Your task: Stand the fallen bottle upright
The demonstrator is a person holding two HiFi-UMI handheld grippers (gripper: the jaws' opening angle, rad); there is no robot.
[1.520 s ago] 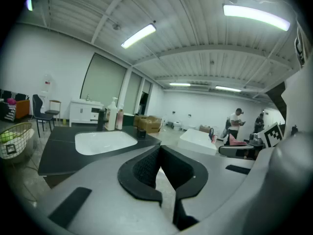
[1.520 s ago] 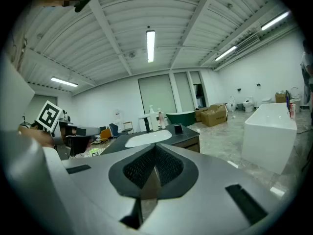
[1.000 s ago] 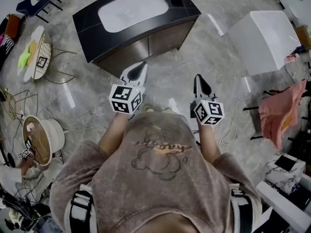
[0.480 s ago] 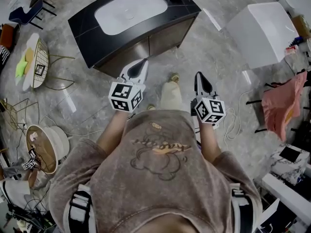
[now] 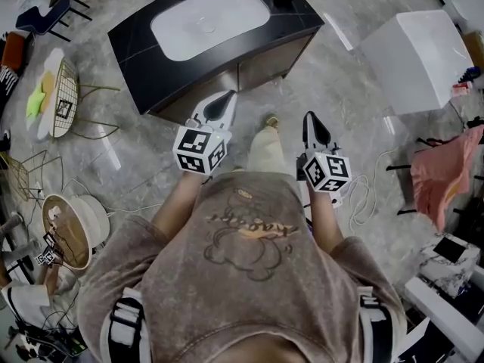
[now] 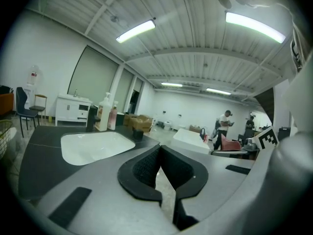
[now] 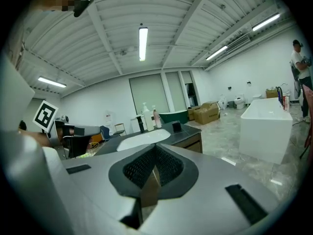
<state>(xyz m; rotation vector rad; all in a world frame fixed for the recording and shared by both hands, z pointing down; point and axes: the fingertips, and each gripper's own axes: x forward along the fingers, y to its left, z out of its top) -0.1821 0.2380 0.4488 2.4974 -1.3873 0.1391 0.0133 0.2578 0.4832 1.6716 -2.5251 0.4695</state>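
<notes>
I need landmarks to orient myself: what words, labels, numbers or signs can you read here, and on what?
No text reads clearly.
Shirt print: script lettering, too blurred to read.
Left marker cube and right marker cube: square codes only, no letters.
Counter bottles: labels too small.

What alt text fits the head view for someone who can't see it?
Seen from above, a person in a brown T-shirt holds a left tool and right tool, both shut and empty, pointed toward a black vanity with a white sink. A white tub stands at right.
</notes>
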